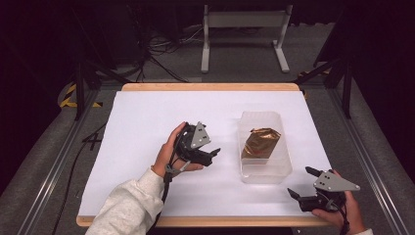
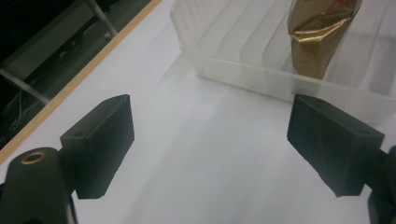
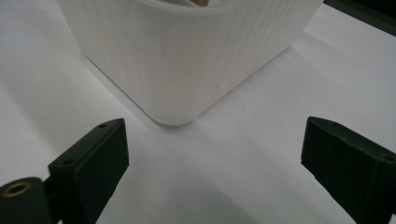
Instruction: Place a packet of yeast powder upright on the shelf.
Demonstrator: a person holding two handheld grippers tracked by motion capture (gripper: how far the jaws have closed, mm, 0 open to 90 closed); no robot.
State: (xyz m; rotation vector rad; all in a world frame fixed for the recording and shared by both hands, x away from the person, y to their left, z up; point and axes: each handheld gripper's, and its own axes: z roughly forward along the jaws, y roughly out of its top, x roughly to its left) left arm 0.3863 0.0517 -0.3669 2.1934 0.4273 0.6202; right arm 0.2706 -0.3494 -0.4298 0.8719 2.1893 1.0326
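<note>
A clear, ribbed plastic container sits open-topped on the white tabletop, right of centre, its long sides running away from the person. Inside it, a crumpled gold foil packet leans at a tilt, its shiny bronze surface creased and folded, one end raised toward the far wall. In the left gripper view the packet stands just behind the container's near translucent wall; in the right gripper view the container's rounded corner rests flat on the tabletop.
</note>
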